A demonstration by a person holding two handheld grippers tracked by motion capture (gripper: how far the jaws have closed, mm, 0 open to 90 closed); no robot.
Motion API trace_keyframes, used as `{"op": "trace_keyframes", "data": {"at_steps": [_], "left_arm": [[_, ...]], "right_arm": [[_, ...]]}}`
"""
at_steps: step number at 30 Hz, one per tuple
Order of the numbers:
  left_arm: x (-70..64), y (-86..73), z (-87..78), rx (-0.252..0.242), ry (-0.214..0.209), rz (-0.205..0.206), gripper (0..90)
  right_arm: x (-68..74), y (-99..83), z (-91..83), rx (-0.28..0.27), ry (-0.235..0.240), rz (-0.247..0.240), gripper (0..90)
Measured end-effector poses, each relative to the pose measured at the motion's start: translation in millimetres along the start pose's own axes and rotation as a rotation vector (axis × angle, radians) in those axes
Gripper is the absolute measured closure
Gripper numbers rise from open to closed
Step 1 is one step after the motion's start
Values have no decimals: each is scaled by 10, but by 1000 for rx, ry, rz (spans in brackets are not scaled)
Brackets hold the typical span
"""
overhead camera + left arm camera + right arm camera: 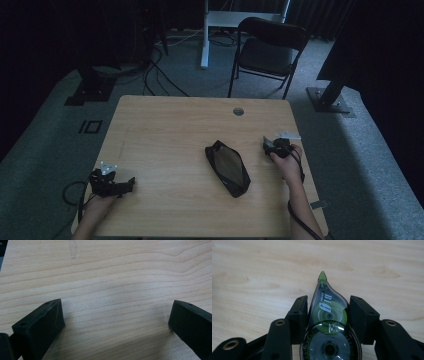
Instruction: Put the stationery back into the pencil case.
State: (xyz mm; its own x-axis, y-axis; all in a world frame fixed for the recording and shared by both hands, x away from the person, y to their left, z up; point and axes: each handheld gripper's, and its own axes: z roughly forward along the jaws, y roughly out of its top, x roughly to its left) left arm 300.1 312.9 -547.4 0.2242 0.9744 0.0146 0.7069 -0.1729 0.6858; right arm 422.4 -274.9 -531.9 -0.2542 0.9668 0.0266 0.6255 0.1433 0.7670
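1. Dim room with grey carpet; a pale wooden table (pixel 165 130) stands in the middle of the high view, with a black folding chair (pixel 270 47) beyond its far edge at about 1 o'clock and dark cables on the floor at about 11 o'clock.
2. A small round grey fitting (pixel 238 111) sits in the table near its far edge, toward 1 o'clock.
3. A black zipped pouch (pixel 227 167) lies flat on the table, slightly toward 4 o'clock from the centre, its long side running from 11 o'clock to 5 o'clock.
4. The left tongs (pixel 131 182) rest at about 8 o'clock near the table's front left corner, held by a hand (pixel 97 207) coming in from the bottom edge.
5. In the left gripper view, the left tongs (pixel 116 317) are spread wide, with bare wood grain between the two black jaws.
6. The right tongs (pixel 266 144) sit at about 3 o'clock, near the right edge of the table and well apart from the pouch.
7. In the right gripper view, the right tongs (pixel 328 307) are clamped on a clear-and-green correction tape dispenser (pixel 327 322), its pointed green tip aimed away at 12 o'clock over the wood.
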Motion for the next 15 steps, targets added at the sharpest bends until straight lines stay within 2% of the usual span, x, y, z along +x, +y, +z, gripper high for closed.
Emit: {"op": "trace_keyframes", "data": {"at_steps": [10,11,15], "left_arm": [[0,0,0,0,0,0,2],[0,0,0,0,0,0,2],[0,0,0,0,0,0,2]], "right_arm": [[44,122,-163,-20,6,-8,505],[85,167,-233,-31,21,-7,505],[127,204,-292,-41,34,-14,505]]}}
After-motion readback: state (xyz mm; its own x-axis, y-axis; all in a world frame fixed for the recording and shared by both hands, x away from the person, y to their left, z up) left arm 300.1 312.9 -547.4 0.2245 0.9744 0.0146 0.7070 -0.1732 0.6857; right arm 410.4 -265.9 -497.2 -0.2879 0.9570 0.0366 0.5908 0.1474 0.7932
